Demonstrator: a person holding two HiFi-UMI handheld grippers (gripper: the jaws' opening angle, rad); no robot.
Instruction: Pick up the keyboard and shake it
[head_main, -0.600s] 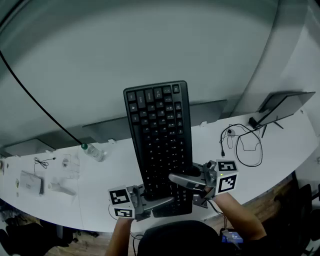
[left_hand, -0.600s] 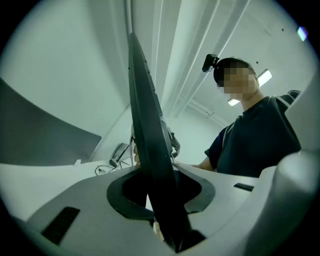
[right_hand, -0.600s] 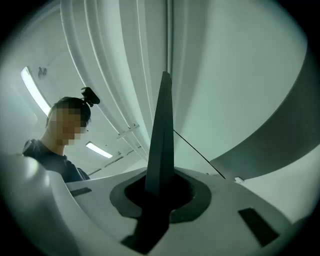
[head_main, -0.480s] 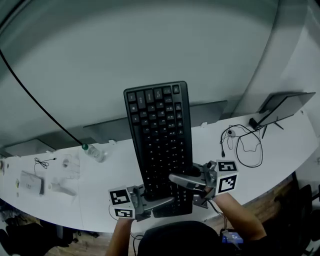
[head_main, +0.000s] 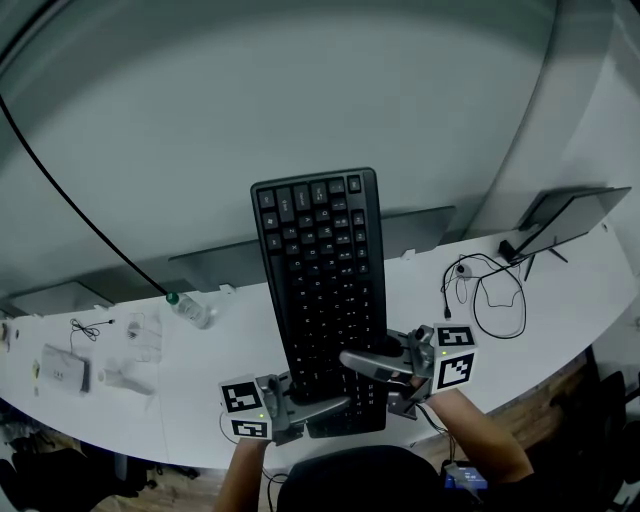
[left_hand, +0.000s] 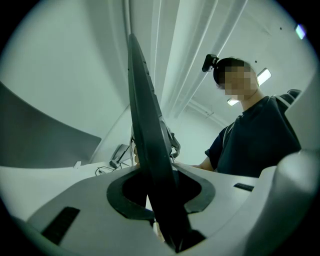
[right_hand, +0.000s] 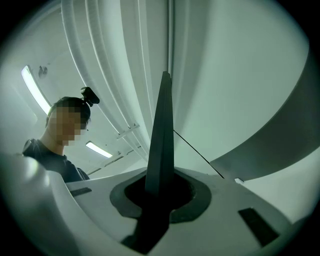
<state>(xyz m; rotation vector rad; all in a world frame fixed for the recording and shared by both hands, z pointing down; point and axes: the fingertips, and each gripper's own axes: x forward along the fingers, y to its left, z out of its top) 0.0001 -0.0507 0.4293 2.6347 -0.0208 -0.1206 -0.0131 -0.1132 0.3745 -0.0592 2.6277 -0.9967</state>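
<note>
My left gripper and right gripper both clamp the raised keyboard's lower-centre end, so I should shake in short strokes without loosening either.

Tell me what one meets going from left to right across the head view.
flat white box → clear plastic bottle with green cap → black rectangular keyboard → looped black cable → dark tilted flat panel
</note>
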